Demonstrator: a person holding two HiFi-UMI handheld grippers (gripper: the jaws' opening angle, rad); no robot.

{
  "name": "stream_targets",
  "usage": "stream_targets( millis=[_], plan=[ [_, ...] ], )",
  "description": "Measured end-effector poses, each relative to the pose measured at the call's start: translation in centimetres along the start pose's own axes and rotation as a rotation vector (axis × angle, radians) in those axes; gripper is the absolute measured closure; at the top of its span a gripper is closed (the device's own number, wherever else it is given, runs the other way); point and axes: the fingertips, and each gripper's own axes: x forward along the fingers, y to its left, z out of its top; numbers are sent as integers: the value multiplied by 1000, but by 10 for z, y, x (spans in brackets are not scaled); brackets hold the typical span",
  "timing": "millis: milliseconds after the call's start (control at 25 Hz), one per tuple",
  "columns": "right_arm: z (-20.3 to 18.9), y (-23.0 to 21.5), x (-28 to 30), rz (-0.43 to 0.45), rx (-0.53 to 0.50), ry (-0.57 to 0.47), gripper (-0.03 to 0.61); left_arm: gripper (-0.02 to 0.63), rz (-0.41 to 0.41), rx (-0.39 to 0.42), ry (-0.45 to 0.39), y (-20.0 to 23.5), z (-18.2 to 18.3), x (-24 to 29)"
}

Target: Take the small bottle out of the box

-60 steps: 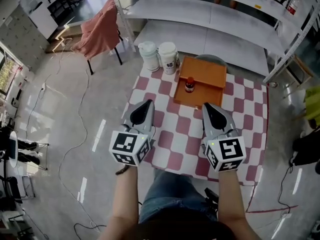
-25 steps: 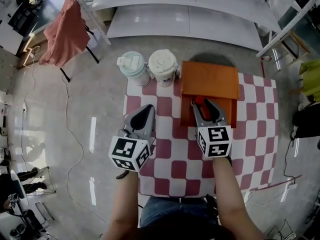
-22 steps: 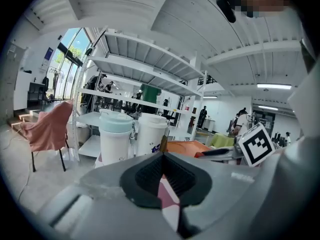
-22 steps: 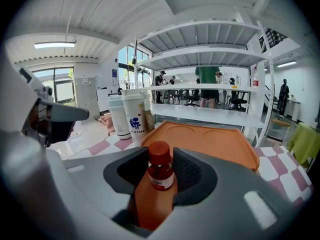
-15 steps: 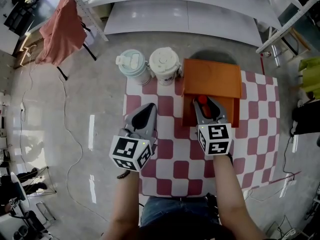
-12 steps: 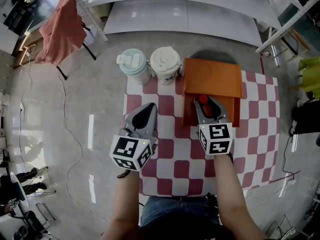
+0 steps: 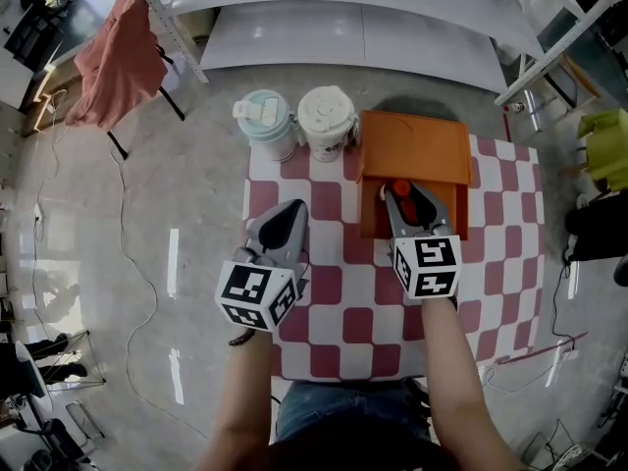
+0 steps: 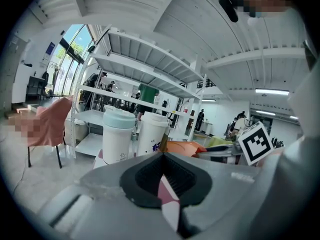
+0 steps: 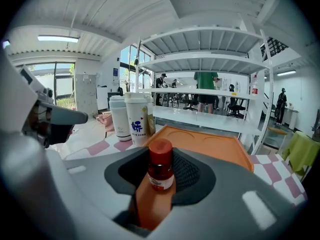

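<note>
A: Count of things on the checked surface (image 7: 343, 324)?

B: Four. One orange box (image 7: 417, 147), one small bottle (image 7: 400, 187), two cups: a mint-lidded tumbler (image 7: 263, 126) and a white cup (image 7: 327, 121) with blue print.

A: Whereabouts of the bottle?

B: Not out yet. Stands upright inside the box, in the near half, left of middle, red cap on top.

A: And the two cups?

B: Side by side at the far left corner of the surface. Tumbler on the left, white cup on the right, just beside the box's far left corner.

A: Grippers?

B: Two. Right gripper (image 7: 406, 194) reaches into the box from the near side. Jaws just been closing, with the bottle between them. Set wide, yet drawn in against the bottle's body, one pad on either side. Cap pokes up above the pads.

A: Left gripper (image 7: 290, 207)?

B: Jaws brought together at the tips, nothing between. Only a sliver of pink and white checks showing through the gap behind the tips. Held over the left half of the surface, well apart from the box, pointing toward the cups.

A: Markers?

B: One marker cube (image 7: 257, 294) on the left gripper, one marker cube (image 7: 428, 266) on the right.

A: Beyond the surface?

B: One white shelf rack (image 7: 363, 18) on the far side. One pink cloth (image 7: 118, 57) draped over a stand, far left.
</note>
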Motion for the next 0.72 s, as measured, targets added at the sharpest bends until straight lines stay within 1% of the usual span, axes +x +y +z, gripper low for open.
stream_targets(
  millis=[440, 720],
  plan=[
    [58, 13, -48, 30, -67, -98, 439, 627, 19, 39, -99, -29, 42, -41],
    [80, 26, -82, 67, -75, -140, 439, 627, 42, 64, -161, -46, 64, -68]
  ],
)
